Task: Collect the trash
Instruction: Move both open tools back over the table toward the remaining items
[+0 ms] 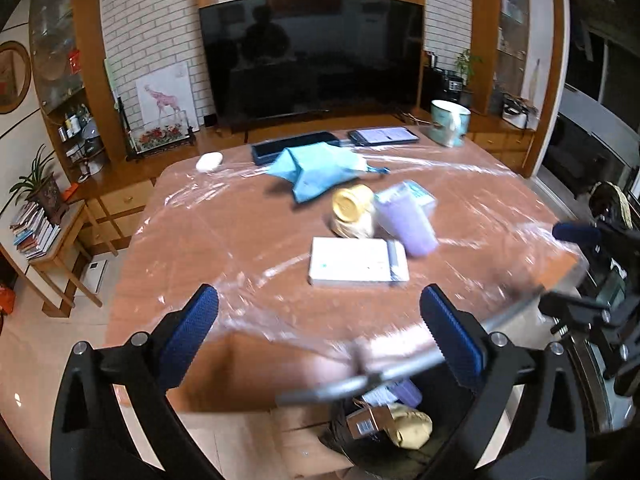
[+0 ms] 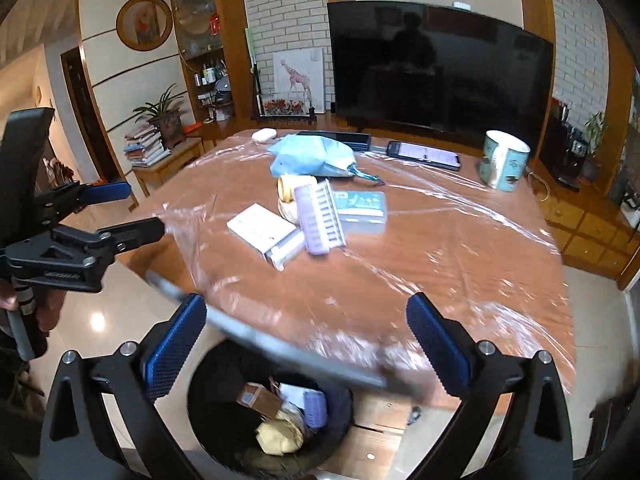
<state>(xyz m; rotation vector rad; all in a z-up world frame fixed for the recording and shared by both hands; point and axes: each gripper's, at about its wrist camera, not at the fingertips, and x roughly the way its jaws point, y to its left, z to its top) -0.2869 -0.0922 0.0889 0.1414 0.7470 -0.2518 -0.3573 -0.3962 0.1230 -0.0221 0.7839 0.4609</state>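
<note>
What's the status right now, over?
Left gripper open, right gripper open, both empty. Trash bin below table edge, partly filled. White box, purple tray on table. Nothing in the way.

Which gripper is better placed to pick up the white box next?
Left, probably. The left gripper is open with the white box straight ahead between its fingers. From the right gripper, also open, the white box lies off to the left.

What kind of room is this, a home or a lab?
Most likely a home living room: a big television on a wooden cabinet, a giraffe picture against the brick wall, and a potted plant on stacked books.
</note>
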